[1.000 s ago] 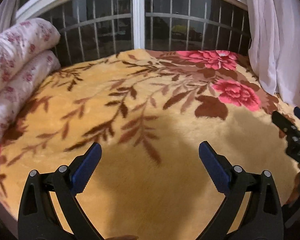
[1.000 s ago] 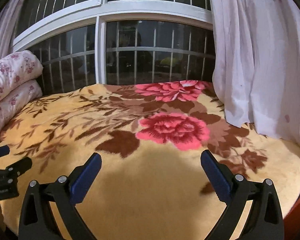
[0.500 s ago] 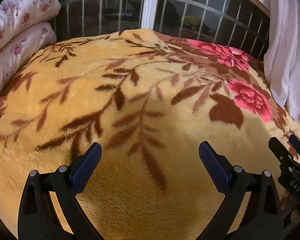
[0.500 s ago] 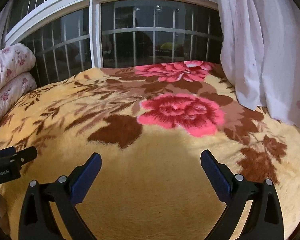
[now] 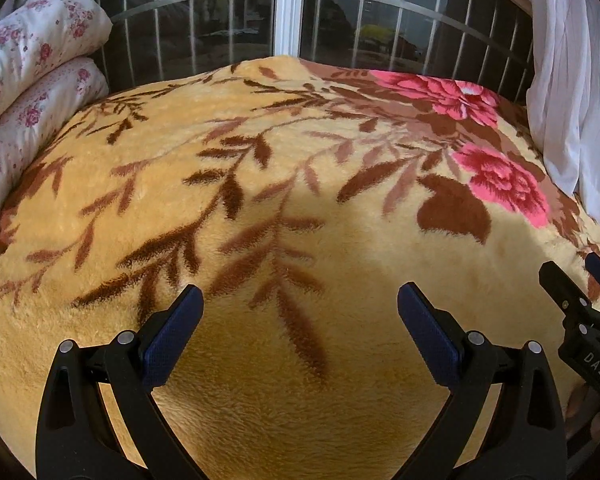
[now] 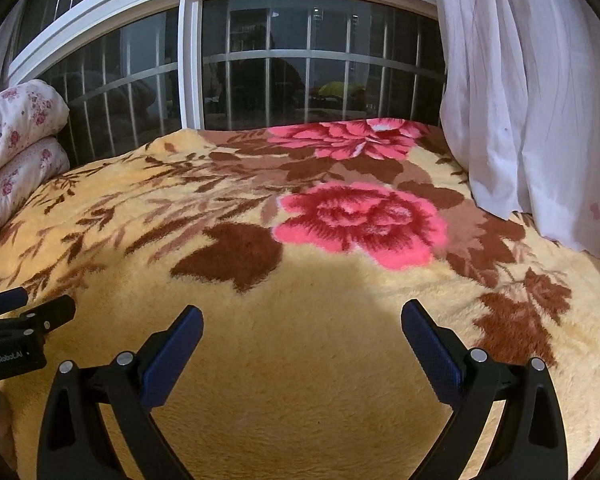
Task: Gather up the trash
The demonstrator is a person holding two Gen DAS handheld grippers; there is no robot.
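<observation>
No trash shows in either view. My left gripper [image 5: 300, 300] is open and empty, held low over a yellow plush blanket [image 5: 260, 200] with brown leaves and pink flowers. My right gripper [image 6: 302, 318] is open and empty over the same blanket [image 6: 300, 340], near a large pink flower [image 6: 360, 224]. The right gripper also shows at the right edge of the left wrist view [image 5: 584, 300]. The left gripper also shows at the left edge of the right wrist view [image 6: 24, 312].
Folded white floral quilts [image 5: 28, 92] are stacked at the left of the bed. A barred window [image 6: 300, 68] runs along the far side. A white curtain [image 6: 532, 100] hangs at the right, its hem resting on the blanket.
Both views have tilted down and moved closer to the blanket over the last second. The left view rose slightly again since half a second ago. Both grippers stayed open.
</observation>
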